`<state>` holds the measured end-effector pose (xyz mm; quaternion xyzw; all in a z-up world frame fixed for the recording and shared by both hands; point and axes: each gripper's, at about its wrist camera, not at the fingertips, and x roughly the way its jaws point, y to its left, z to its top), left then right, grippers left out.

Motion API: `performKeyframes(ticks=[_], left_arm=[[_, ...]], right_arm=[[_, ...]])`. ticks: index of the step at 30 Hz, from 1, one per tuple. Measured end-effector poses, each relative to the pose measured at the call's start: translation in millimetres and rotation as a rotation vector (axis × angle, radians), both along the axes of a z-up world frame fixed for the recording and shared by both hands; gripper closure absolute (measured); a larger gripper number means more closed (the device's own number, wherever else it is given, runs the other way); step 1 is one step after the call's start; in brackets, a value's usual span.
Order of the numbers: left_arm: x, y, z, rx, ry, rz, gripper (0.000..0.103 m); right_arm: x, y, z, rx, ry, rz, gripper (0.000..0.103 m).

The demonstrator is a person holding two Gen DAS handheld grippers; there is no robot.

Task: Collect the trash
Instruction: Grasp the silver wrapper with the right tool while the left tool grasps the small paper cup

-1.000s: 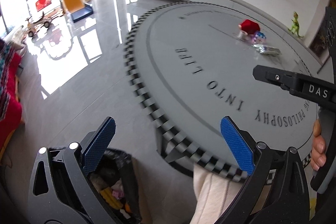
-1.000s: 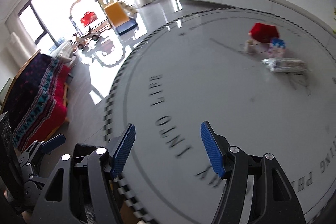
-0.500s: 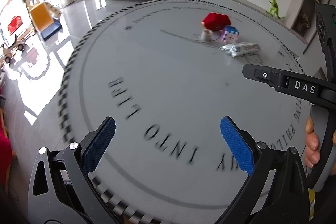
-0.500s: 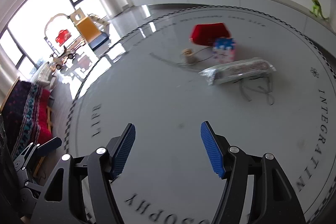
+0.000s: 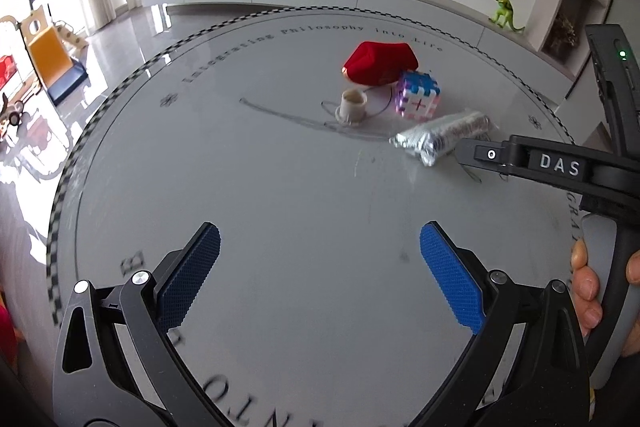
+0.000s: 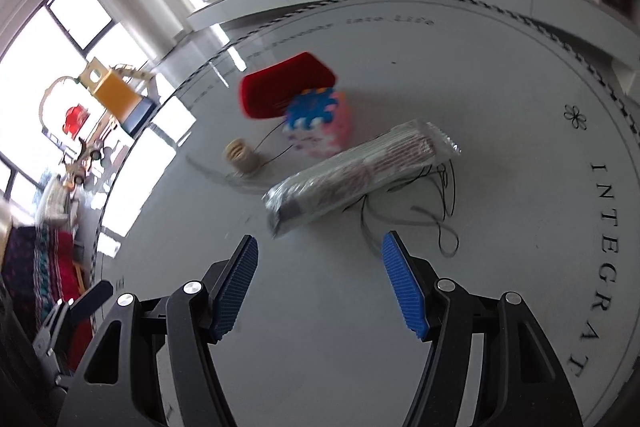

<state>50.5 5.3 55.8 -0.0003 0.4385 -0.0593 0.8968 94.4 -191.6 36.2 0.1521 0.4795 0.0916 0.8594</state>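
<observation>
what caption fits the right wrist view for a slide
Open right gripper points at a silver wrapper beside loose string, with a thread spool, toy cube and red pouch beyond on the round rug.

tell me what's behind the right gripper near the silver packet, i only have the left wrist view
observer: A tangle of thin dark cord lies beside the silver packet's crimped far end.
operator: is the right gripper holding anything
observer: No, the right gripper is open and empty; the packet lies ahead of its pads.
operator: is the cord under the packet
observer: Loops reach its edge near that end; whether any pass under it I cannot tell.
</observation>
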Motion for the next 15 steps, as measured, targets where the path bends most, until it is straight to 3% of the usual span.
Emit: performKeyframes(ticks=[5,13,14,15], left_arm=[[21.8,-3.7,-3.9,-0.006,0.012,-0.012,0.006],[47.9,-3.8,-14.9,-0.036,0.021,-0.002,0.006],[50.5,-2.7,-15.5,-0.045,0.023,0.001,0.006],[53.4,-1.7,-15.6,-0.057,0.024,0.005,0.006]], right_arm=[[26.4,-5.3,-5.3,-0.007,0.014,-0.11,0.03],[47.5,15.1,-16.9,-0.125,0.042,-0.15,0.027],[48.0,18.6,-16.8,-0.141,0.032,-0.14,0.029],[48.1,20.6,-17.0,-0.142,0.024,-0.129,0.039]])
